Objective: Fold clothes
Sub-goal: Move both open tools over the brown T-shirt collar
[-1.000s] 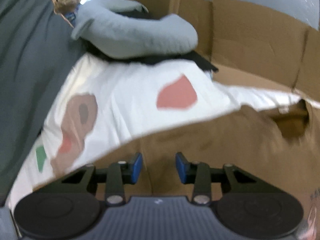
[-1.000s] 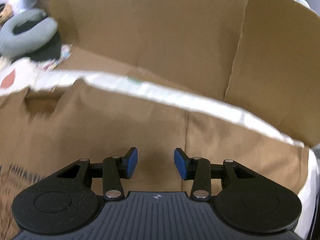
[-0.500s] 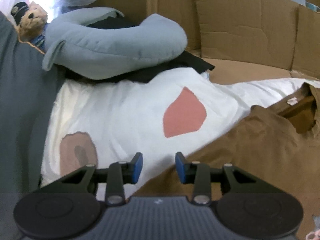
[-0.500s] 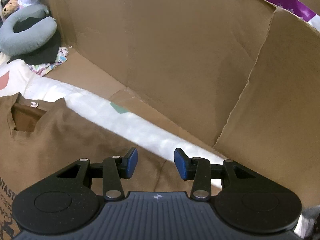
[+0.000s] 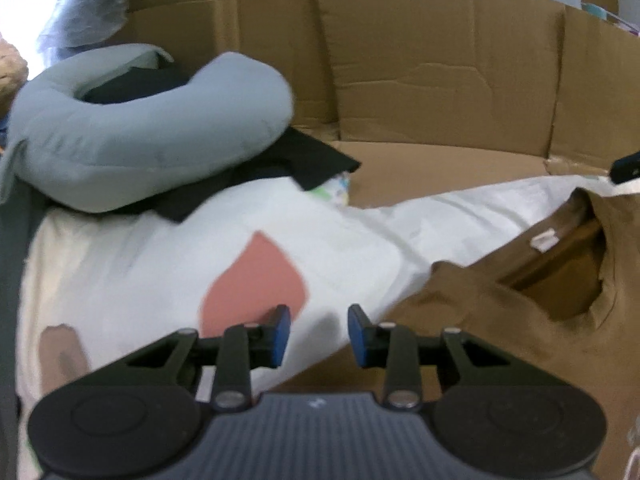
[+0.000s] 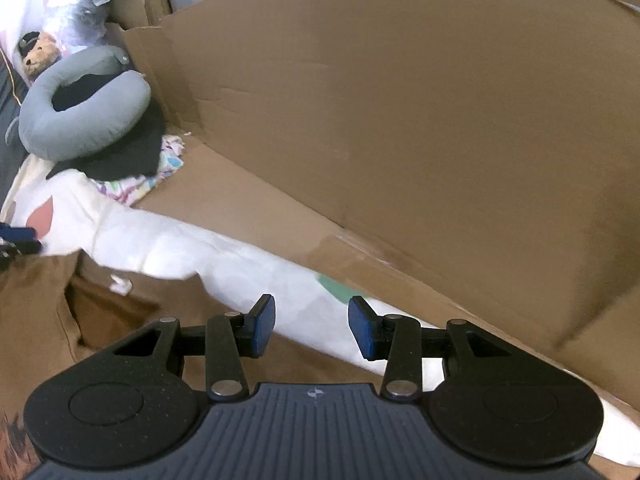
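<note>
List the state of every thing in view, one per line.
Brown t-shirt: spread flat on the white sheet, neck opening and label showing, unfolded.
White sheet: spread out, slightly wrinkled.
Neck pillow: resting on black cloth.
Black cloth: folded, under the pillow.
Left gripper: jaws open, empty.
Right gripper: jaws open, empty.

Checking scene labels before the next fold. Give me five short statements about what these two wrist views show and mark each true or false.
1. The brown T-shirt lies on the white sheet with coloured patches. True.
2. The grey U-shaped neck pillow rests on a black cloth. True.
3. The left gripper clamps the shirt's collar. False: its jaws are apart, nothing between them.
4. The right gripper holds the pillow. False: it is open and empty.
5. Metal bars surround the area. False: brown cardboard walls do.
</note>
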The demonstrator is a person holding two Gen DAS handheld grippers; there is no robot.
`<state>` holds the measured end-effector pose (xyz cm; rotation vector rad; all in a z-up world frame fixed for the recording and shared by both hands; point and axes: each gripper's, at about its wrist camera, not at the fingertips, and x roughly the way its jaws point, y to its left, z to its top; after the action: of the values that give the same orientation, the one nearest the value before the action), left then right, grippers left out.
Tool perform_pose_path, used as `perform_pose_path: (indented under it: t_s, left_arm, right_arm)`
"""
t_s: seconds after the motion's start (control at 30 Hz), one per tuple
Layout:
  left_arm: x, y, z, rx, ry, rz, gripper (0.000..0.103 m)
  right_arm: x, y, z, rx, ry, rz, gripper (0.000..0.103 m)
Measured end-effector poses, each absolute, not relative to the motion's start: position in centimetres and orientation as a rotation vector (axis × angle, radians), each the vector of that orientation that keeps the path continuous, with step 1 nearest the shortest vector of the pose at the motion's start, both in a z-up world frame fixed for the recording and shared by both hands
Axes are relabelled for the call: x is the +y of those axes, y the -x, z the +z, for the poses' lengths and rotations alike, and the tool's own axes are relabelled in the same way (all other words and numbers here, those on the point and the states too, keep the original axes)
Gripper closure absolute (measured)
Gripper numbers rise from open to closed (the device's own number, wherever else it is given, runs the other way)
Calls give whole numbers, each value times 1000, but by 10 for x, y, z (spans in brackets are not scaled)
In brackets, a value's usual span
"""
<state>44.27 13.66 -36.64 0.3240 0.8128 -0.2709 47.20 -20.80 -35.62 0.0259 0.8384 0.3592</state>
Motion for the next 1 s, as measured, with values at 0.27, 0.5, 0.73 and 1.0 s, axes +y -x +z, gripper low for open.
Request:
perform_pose_path:
  t_s: [0.27, 0.5, 0.73, 1.0]
  left_arm:
    - [109, -446, -377, 846, -314, -357, 69]
    - [100, -449, -388, 881, -321, -351, 69]
    - [93, -447, -391, 893, -370, -427, 69]
    - [87, -453, -395, 928, -402, -455, 68]
  right_arm:
    - [-175, -476, -363, 879, -21, 478, 56]
    - [-169, -467, -370, 902, 64, 534, 56]
    - [-168, -477, -366, 883, 56, 534, 55]
    - [-148, -480, -382, 929, 169, 616, 54]
